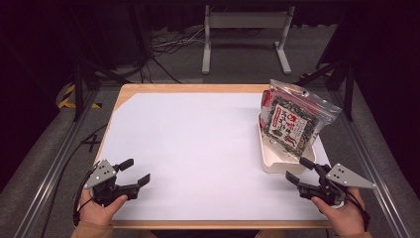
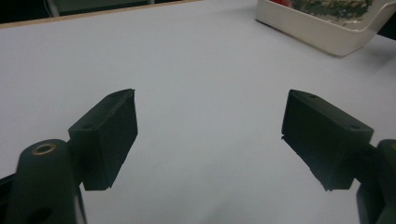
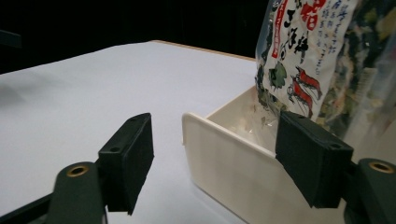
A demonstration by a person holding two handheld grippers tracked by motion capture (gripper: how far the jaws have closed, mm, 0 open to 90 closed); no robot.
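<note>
Wide apart, right gripper (image 1: 297, 171) jaws hold nothing beside the tray (image 1: 277, 161).

left gripper (image 1: 132, 171): black, grey triangular plate, brass screws | right gripper (image 1: 299, 168): same | sleeves: tan

Both tongs (image 1: 130, 171) (image 1: 298, 168) agape, empty

A wooden table (image 1: 130, 90) carries a white sheet (image 1: 198, 148) covering nearly all of its top, bare wood showing along the far edge and far-left corner. On the sheet, near the right edge, sits a cream tray (image 1: 277, 162), touching nothing else on the sheet.
</note>
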